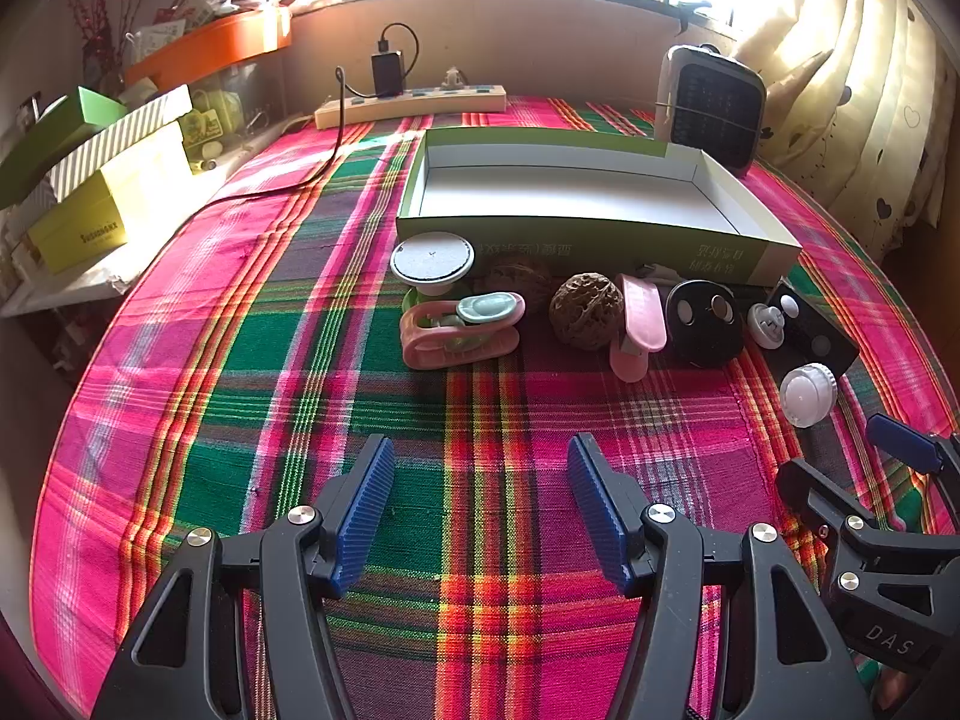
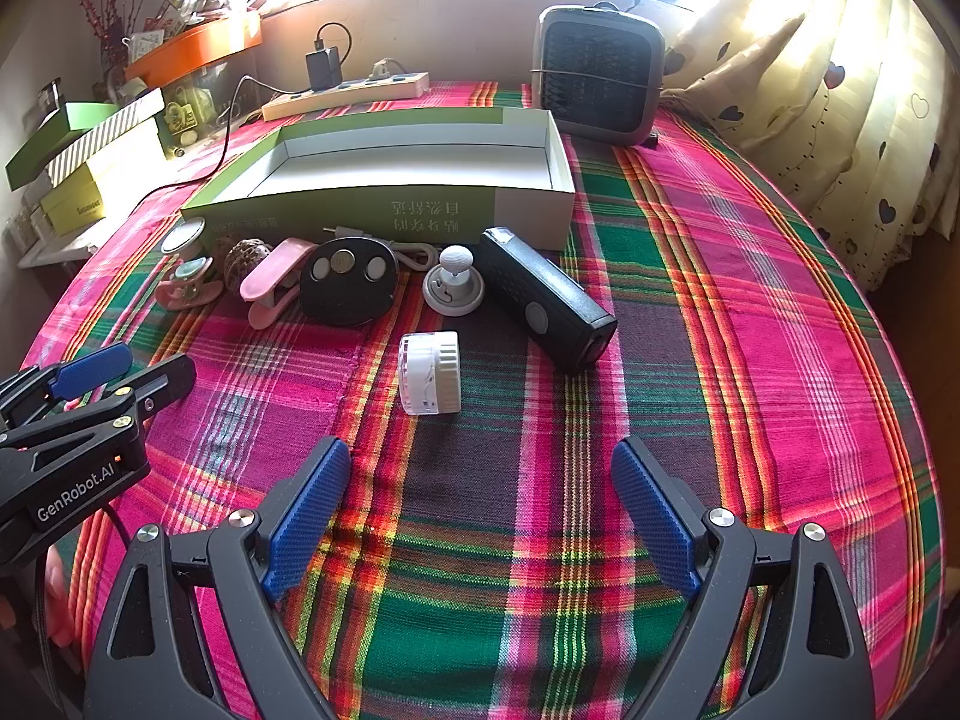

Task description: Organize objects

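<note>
The green-and-white box [image 2: 384,204], the largest thing on the plaid tablecloth [image 2: 690,300], is seen lying open with a bare white floor; nothing is held in it, and as thin card it is judged light and easily shoved, so anything is better lowered in than dropped against its wall. Just in front of its near wall the loose objects are strung in a row. The black rectangular device [image 2: 549,300], lying at an angle, is judged rigid and the heaviest of them, best taken across its narrow sides near the middle. The black oval disc [image 2: 348,288] with three round insets is propped on edge and is judged smooth, so a grip across its rim may slip. The pink clip [image 2: 273,282] is judged springy plastic, to be held across its flat flanks. The white ribbed cap [image 2: 430,373], nearest the right gripper [image 2: 480,510], is judged light and stiff, its ribbing giving purchase. The white knob on a disc [image 2: 454,288] is best taken by its stem. The walnut [image 1: 587,312] is judged hard but round and prone to rolling. At the far left a pink-and-mint clip holder [image 1: 459,330] and a white round lid [image 1: 432,258] are seen. Both the right gripper and the left gripper [image 1: 480,510] are seen spread wide over bare cloth, grasping nothing.
</note>
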{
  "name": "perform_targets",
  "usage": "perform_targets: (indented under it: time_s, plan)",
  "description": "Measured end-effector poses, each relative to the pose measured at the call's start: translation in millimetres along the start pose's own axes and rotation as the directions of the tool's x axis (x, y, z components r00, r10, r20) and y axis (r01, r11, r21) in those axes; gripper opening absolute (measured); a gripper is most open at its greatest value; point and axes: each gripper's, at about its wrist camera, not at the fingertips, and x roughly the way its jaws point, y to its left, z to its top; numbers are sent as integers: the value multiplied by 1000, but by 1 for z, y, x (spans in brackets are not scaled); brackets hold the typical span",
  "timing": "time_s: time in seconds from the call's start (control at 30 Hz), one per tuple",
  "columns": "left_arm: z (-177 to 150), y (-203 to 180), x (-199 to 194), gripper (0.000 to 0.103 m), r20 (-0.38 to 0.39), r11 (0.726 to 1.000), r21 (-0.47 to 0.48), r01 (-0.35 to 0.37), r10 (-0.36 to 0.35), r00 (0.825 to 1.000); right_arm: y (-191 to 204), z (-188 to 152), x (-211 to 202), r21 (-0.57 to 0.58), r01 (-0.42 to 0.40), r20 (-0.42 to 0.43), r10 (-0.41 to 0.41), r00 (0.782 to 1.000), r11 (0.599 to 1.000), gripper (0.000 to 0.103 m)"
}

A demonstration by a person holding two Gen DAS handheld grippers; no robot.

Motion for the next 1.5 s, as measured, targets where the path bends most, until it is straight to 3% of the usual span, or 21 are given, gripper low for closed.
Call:
perform_targets:
  time_s: [0.53,0.93,1.33,1.5]
  plan:
    - [1,0,1,60,-3,1000,1,1,-1,1000,1,0,0,2,2,0,-2,1000,1000,89]
    - [9,17,5,59,-8,998,9,69,-69,998,-4,7,4,2,-14,-11,14,1000,1000,89]
    - [23,39,13,59,1,993,-25,112,-112,994,-5,18,8,-6,-32,-17,32,999,999,76]
    - [31,36,17,59,17,991,23,129,-130,991,-1,20,9,-23,-34,-16,34,999,999,69]
